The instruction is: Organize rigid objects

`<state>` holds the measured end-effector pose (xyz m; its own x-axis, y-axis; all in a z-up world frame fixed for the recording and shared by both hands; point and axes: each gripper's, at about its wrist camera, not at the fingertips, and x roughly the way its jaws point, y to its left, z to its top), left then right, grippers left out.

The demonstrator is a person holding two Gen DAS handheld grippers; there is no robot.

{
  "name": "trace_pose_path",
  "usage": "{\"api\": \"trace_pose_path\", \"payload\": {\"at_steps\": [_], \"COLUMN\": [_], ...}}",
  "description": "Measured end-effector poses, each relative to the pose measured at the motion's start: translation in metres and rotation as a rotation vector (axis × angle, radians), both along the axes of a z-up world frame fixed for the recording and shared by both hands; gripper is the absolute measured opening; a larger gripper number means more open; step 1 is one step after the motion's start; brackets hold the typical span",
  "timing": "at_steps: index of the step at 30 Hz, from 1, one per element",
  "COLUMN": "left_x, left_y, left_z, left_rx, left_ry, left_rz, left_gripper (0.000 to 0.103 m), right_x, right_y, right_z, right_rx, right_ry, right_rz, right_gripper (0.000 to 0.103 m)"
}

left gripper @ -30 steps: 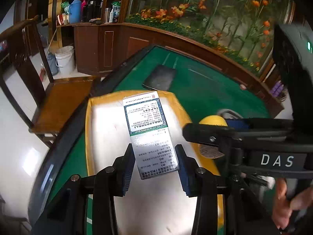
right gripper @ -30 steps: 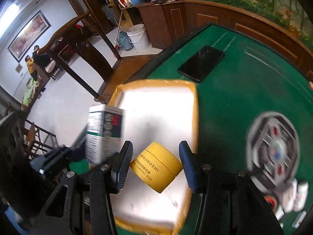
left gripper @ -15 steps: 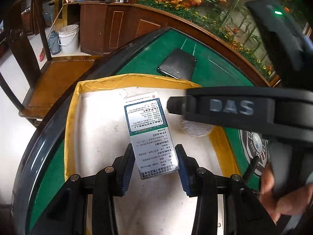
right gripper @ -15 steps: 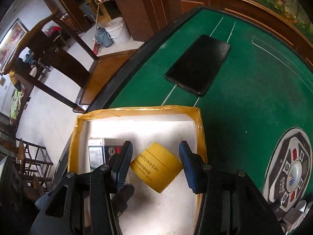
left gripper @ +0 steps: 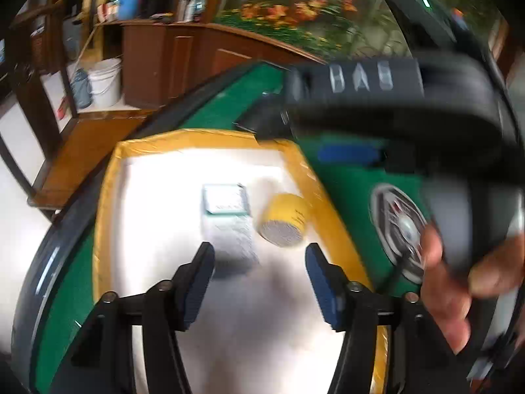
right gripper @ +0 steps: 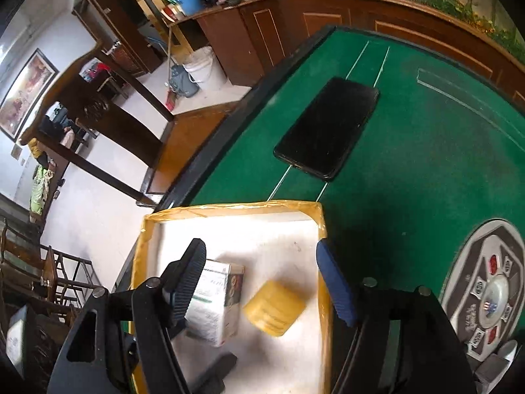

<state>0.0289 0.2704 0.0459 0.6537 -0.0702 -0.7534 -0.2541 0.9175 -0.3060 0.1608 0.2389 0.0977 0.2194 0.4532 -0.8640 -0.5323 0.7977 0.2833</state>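
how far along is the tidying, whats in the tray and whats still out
Done: the white box and yellow jar lie in the tray. In hand: nothing; left gripper and right gripper have just opened. Left: the black phone on the green table.

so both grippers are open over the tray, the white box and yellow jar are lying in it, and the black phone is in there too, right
Not quite: the black phone lies on the green table beyond the tray, as the right wrist view shows. The rest holds: the left gripper and right gripper have just opened, with the white box and yellow jar in the tray.
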Motion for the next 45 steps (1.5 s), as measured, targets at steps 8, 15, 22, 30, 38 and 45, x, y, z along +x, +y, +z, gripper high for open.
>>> {"api": "trace_pose_path", "payload": {"at_steps": [8, 15, 22, 30, 38, 45], "left_x": [-0.007, -0.029, -0.061, -0.093, -0.104, -0.105], "left_y": [-0.056, -0.059, -0.068, -0.094, -0.126, -0.148], "left_z": [-0.021, -0.024, -0.012, 0.037, 0.035, 0.038], "left_rx": [0.093, 0.063, 0.100, 0.175, 0.096, 0.097], "left_ry": [0.045, 0.086, 0.042, -0.076, -0.047, -0.040], "left_rz": [-0.129, -0.112, -0.087, -0.082, -0.110, -0.154], "left_gripper": [0.064, 0.064, 0.064, 0.064, 0.064, 0.064], "right_x": [-0.022, -0.034, -0.038, -0.052, -0.088, -0.125], "right_y": [-0.071, -0.142, -0.188, -0.213, -0.226, -0.268], "right_z": [0.019, 0.002, -0.021, -0.044, -0.046, -0.052], "right_rx": [0.075, 0.043, -0.130, -0.241, -0.260, -0.211], "right_ry": [-0.010, 0.040, -0.024, -0.101, -0.123, -0.044], "right_rz": [-0.051, -0.131, -0.159, -0.076, 0.032, 0.038], "right_gripper": [0.071, 0.071, 0.071, 0.071, 0.071, 0.071]}}
